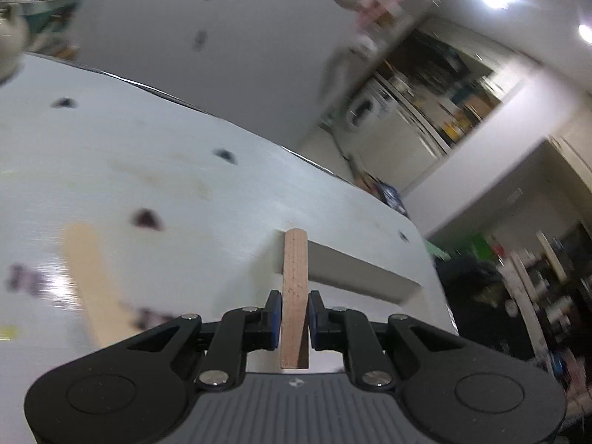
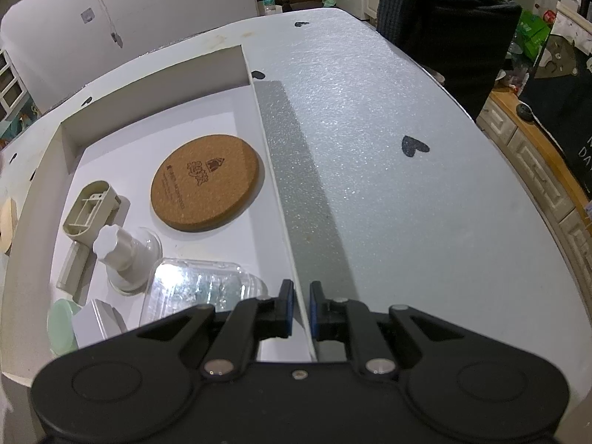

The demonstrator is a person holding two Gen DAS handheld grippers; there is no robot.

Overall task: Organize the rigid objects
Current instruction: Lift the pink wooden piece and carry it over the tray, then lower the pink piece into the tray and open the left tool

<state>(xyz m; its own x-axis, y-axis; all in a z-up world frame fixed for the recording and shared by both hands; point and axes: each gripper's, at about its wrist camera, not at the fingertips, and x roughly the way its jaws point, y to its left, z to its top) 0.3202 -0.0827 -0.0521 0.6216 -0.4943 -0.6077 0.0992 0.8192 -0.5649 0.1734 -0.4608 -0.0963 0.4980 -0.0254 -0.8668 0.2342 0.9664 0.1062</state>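
Left hand-held gripper (image 1: 295, 318) clamps wooden dowel (image 1: 295, 296); right hand-held gripper (image 2: 300, 309) pinches box wall (image 2: 292, 259); a tilted dowel may slip.

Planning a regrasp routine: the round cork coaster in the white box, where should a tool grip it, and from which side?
Grip the round cork coaster across its thin rim, coming down from above at the edge facing the box's middle. It lies flat on the floor of the white box, so its faces offer nothing to pinch. Its right edge sits close to the box wall, probably leaving little room for a finger there.
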